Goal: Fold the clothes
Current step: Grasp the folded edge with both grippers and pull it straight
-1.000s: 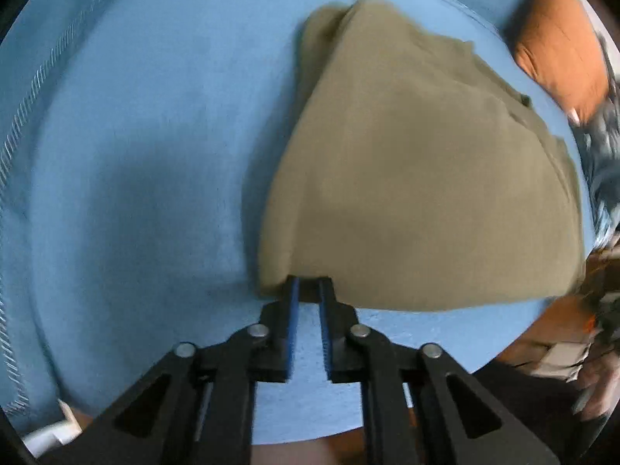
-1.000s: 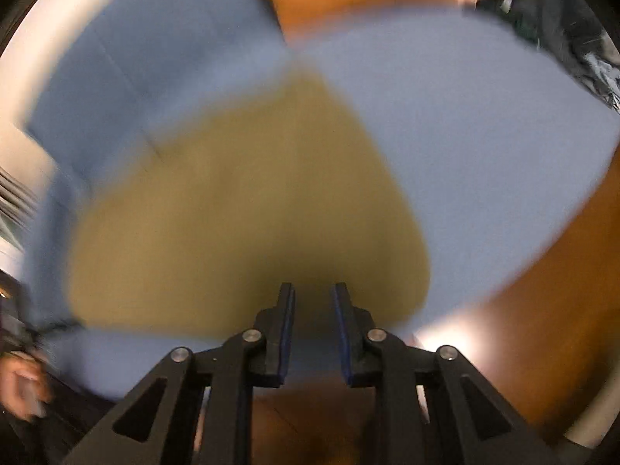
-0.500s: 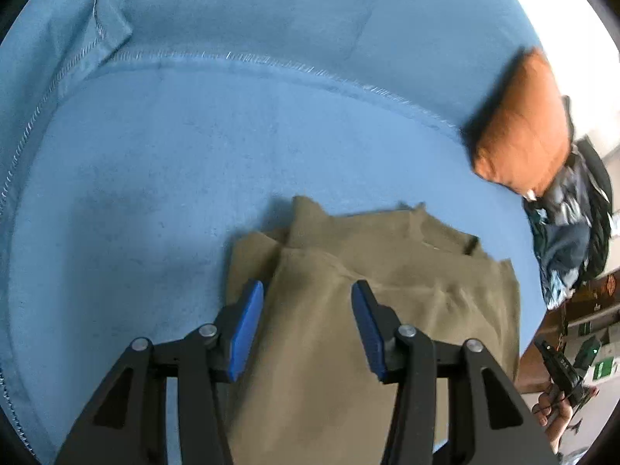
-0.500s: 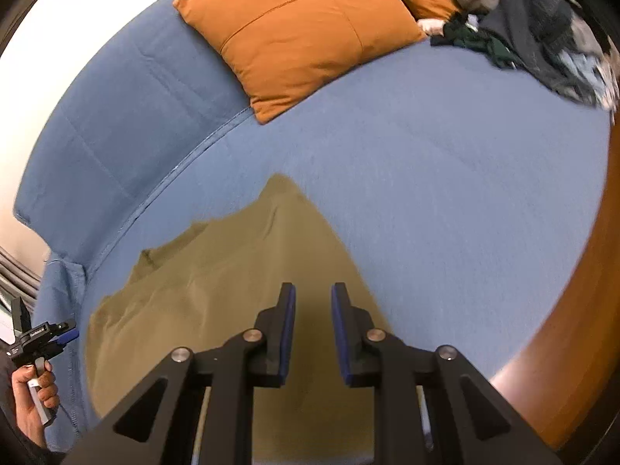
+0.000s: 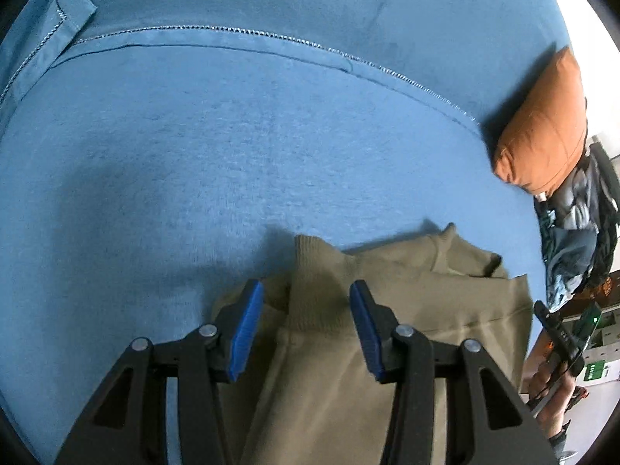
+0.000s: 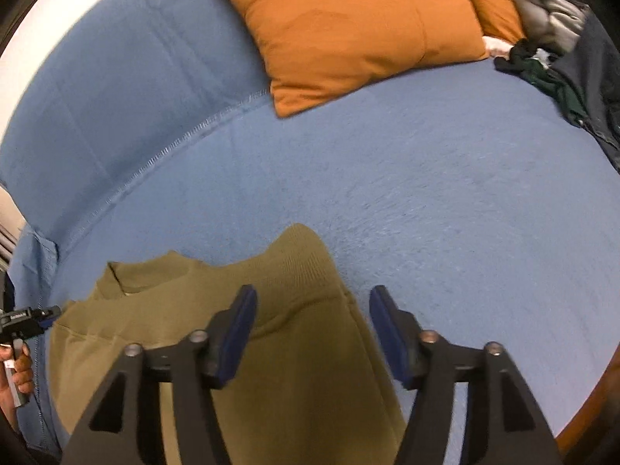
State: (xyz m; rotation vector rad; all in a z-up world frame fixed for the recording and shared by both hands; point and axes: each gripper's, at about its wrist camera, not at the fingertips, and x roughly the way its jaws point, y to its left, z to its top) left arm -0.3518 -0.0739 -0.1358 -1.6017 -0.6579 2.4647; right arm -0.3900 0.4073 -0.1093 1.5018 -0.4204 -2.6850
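Olive garment (image 5: 387, 348) lies on the blue sofa seat (image 5: 232, 155), layered, ribbed cuffs pointing toward the backrest. Left tongs (image 5: 306, 329) gape apart over the left cuff (image 5: 314, 290), holding nothing. Right tongs (image 6: 314, 333) likewise spread over the right cuff (image 6: 298, 271). Any regrasp, I judge, should pinch all layers at an edge; the knit looks limp and would sag unevenly.

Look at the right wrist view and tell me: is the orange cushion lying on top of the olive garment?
No: the orange cushion leans on the sofa back, apart from the olive garment.
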